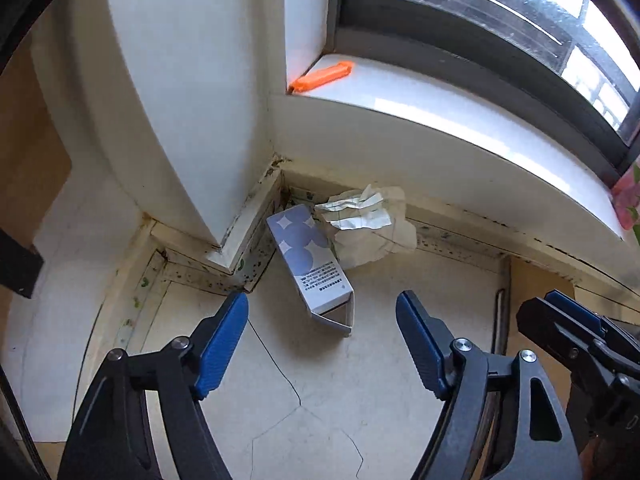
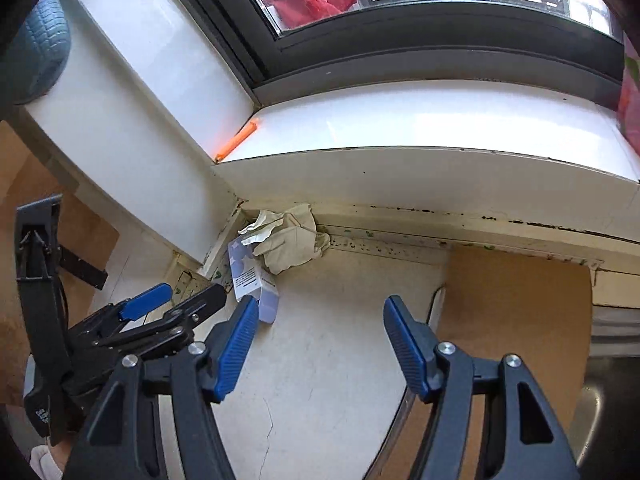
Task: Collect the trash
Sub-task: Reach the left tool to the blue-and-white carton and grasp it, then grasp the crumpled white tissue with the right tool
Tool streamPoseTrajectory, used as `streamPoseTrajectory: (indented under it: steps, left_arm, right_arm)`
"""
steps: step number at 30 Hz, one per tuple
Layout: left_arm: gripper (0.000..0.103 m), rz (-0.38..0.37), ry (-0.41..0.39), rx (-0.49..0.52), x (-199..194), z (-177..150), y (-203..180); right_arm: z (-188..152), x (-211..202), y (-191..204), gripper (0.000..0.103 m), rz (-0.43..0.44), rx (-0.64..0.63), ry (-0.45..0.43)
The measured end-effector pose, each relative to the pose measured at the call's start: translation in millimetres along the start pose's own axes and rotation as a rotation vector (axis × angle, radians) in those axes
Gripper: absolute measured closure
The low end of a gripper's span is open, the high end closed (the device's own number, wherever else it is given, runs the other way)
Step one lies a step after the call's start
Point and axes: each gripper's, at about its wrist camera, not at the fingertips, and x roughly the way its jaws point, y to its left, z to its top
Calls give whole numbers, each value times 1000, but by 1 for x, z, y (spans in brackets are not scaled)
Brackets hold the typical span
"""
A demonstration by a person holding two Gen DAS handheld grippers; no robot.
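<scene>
Floor corner under window sill: left gripper with fingers spread wide, empty, aimed down at open-ended carton lying on floor; crumpled paper just behind carton, against skirting; right gripper further right, fingers apart, nothing between; orange object on sill.

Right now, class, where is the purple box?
In both wrist views the purple box lies on the floor in the corner under the windowsill, touching the crumpled paper.
</scene>
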Motion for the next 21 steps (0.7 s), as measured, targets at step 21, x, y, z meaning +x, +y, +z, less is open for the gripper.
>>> streamPoseTrajectory:
  steps: [21]
  left_arm:
    - [70, 5, 6, -169, 54, -17, 44]
  right_arm:
    - [18, 65, -15, 37, 89, 33, 12]
